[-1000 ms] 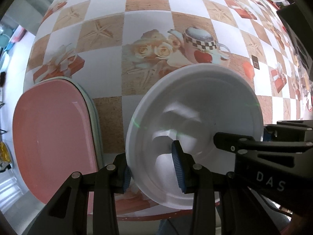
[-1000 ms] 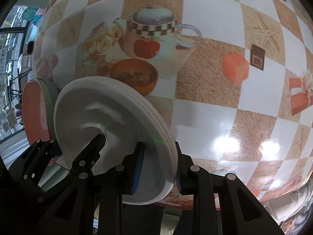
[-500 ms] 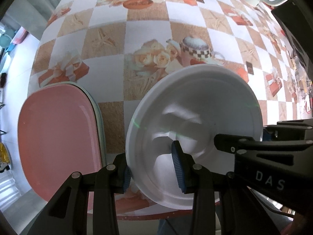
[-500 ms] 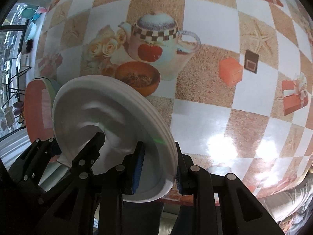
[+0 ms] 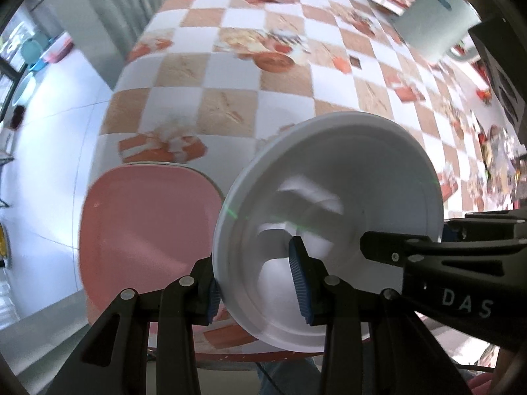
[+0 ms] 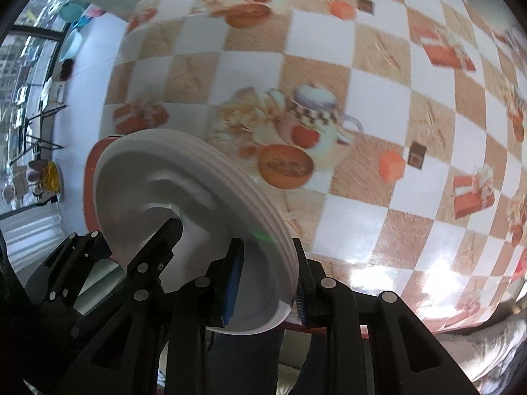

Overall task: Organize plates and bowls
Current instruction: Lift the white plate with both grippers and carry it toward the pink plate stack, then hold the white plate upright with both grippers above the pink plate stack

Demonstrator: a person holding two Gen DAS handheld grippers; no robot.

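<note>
**White bowls held between two claws above the desk**

While both claws pointed steeply down, a stack of white bowls (image 5: 329,197) hung tilted above the near edge of the desk (image 5: 230,75), clear of its surface. The left claw (image 5: 257,289) was clamped on the rim at one side, one blue pad (image 5: 298,283) inside the top bowl and the other under the rim. The right claw (image 6: 266,283) was clamped on the opposite rim in the same way, its inner blue pad (image 6: 232,283) pressed against the bowl's inside. In the right wrist view the ribbed edges of several nested bowls (image 6: 184,204) showed. Just beside the bowls, to their left, a pink plate (image 5: 145,230) lay on top of a paler plate near the desk's corner. A checked cloth with printed teapots and roses covered the desk. At the far end stood a pale jug (image 5: 434,29), blurred.
</note>
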